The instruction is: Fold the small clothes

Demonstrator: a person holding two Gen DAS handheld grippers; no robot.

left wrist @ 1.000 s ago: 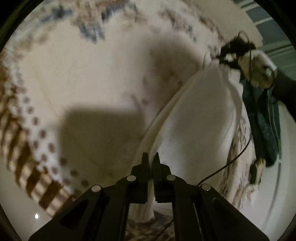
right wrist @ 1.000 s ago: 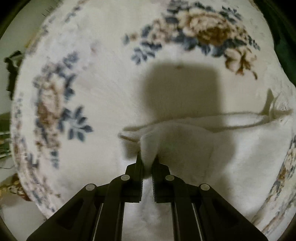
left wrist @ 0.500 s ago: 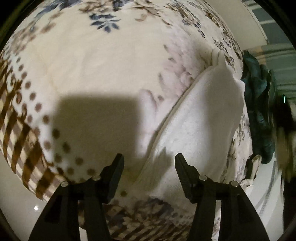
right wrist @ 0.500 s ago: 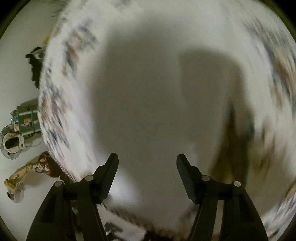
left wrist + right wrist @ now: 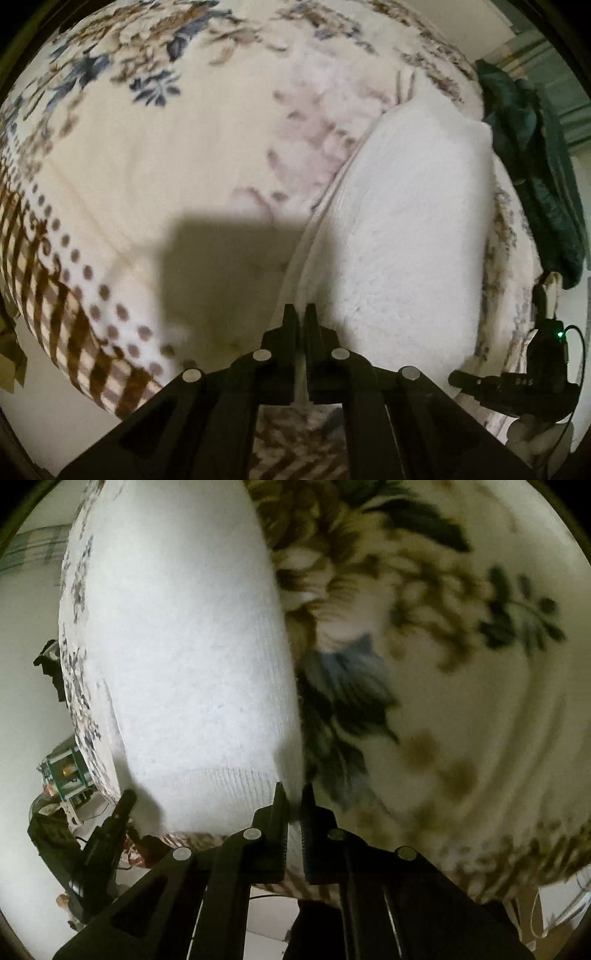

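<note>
A white knit garment lies folded flat on a floral blanket. My left gripper is shut on the garment's near left corner, with a strip of white cloth between its fingers. In the right wrist view the same garment fills the left half, its ribbed hem nearest. My right gripper is shut on the hem's right corner. The other gripper shows as a dark shape in each view, low right in the left wrist view and low left in the right wrist view.
The blanket covers a bed with a brown checked border at its near edge. A dark green garment lies heaped at the far right. Shelving and clutter stand beyond the bed's left edge.
Both grippers let go of the garment and opened half a second ago, then came down on its near corners and shut on them. The garment now lies flat, folded.
</note>
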